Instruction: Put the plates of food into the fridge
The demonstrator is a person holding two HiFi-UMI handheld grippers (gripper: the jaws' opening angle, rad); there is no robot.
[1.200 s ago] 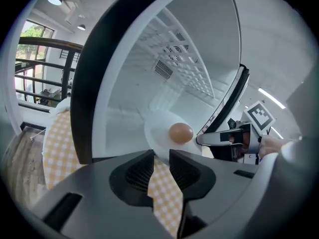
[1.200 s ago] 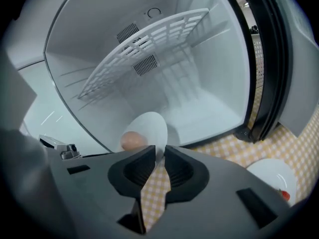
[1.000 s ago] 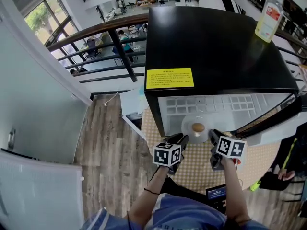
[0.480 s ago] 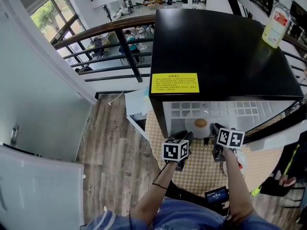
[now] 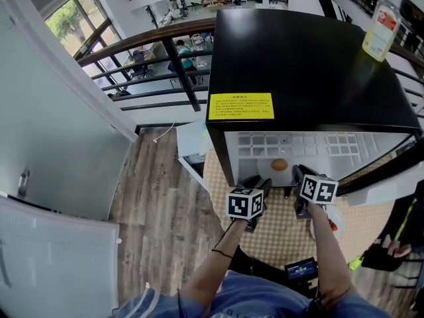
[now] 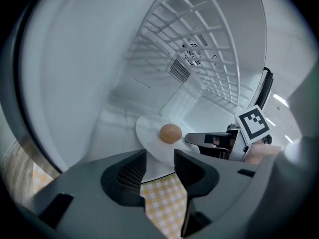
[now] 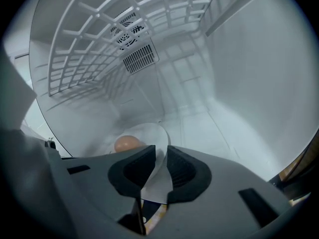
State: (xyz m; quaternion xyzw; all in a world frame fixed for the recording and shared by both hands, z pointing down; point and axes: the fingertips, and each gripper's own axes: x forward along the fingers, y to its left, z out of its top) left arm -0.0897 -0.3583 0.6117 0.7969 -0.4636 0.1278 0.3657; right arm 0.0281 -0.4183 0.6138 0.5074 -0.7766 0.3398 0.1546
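A white plate [image 6: 149, 132] carrying a round brown bun [image 6: 170, 133] lies on the floor of the fridge's white compartment [image 5: 311, 152]. My left gripper [image 6: 160, 166] has just been opening its jaws; the plate's near rim sits between them with a gap on each side. My right gripper [image 7: 160, 159] is shut on the plate's [image 7: 152, 133] opposite rim, with the bun [image 7: 127, 143] just left of it. From the head view both grippers [image 5: 263, 184] [image 5: 298, 175] reach into the fridge opening, and the bun [image 5: 279, 165] shows between them.
The black fridge [image 5: 305, 58] has a yellow label [image 5: 240, 106] and a plastic bottle [image 5: 379, 30] on top. A white wire shelf [image 7: 94, 54] spans the compartment above the plate. A yellow checked cloth [image 5: 278, 230] lies below the opening. The open door [image 5: 381, 177] is at the right.
The plate with the bun has gone deeper into the fridge, and both grippers followed it forward.
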